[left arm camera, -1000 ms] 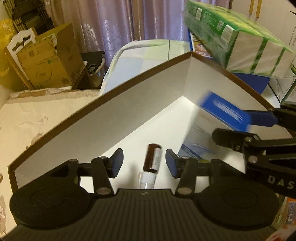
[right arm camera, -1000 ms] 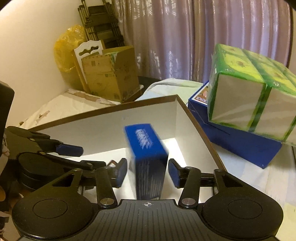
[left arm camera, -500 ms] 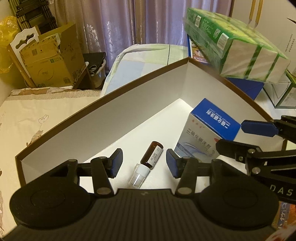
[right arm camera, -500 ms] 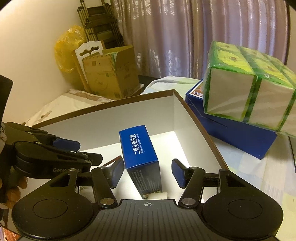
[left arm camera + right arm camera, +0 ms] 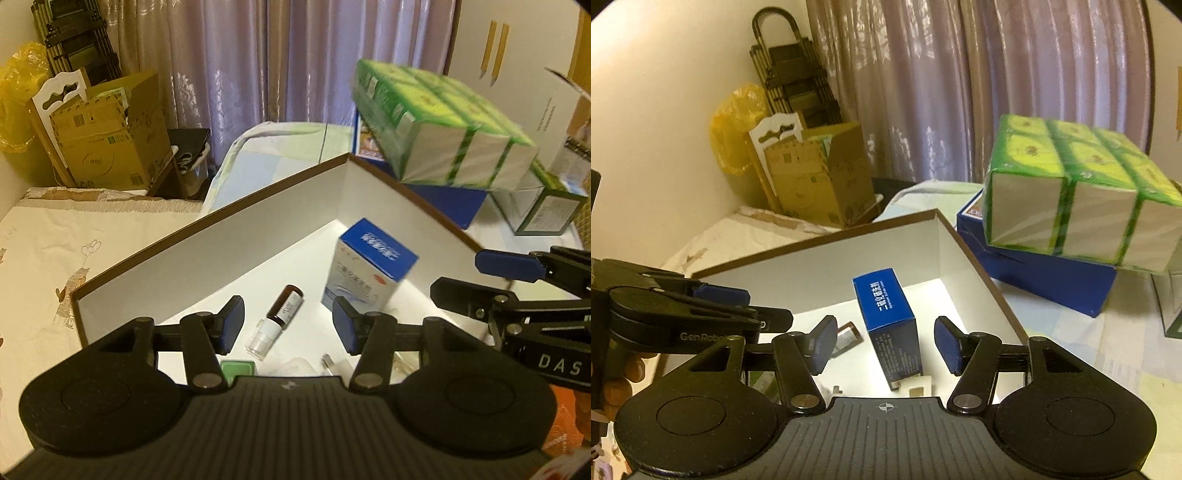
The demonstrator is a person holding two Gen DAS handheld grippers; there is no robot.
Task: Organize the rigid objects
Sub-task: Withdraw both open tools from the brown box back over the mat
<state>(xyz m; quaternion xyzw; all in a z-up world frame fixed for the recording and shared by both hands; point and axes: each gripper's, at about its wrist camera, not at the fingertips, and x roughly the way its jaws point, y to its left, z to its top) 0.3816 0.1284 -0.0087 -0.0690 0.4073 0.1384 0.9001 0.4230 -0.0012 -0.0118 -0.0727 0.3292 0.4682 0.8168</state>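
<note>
Now the right gripper (image 5: 885,345) has let go of the blue box (image 5: 891,328), which stands inside the white tray (image 5: 207,258) beside the brown bottle (image 5: 277,322), and both it and the left gripper (image 5: 288,326) are spread and empty, so another object can follow.

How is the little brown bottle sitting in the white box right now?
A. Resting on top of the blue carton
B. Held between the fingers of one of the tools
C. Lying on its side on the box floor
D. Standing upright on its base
C. The brown bottle lies flat on the floor of the white box, white cap toward the camera, beside the upright blue carton and touched by no fingers.
</note>
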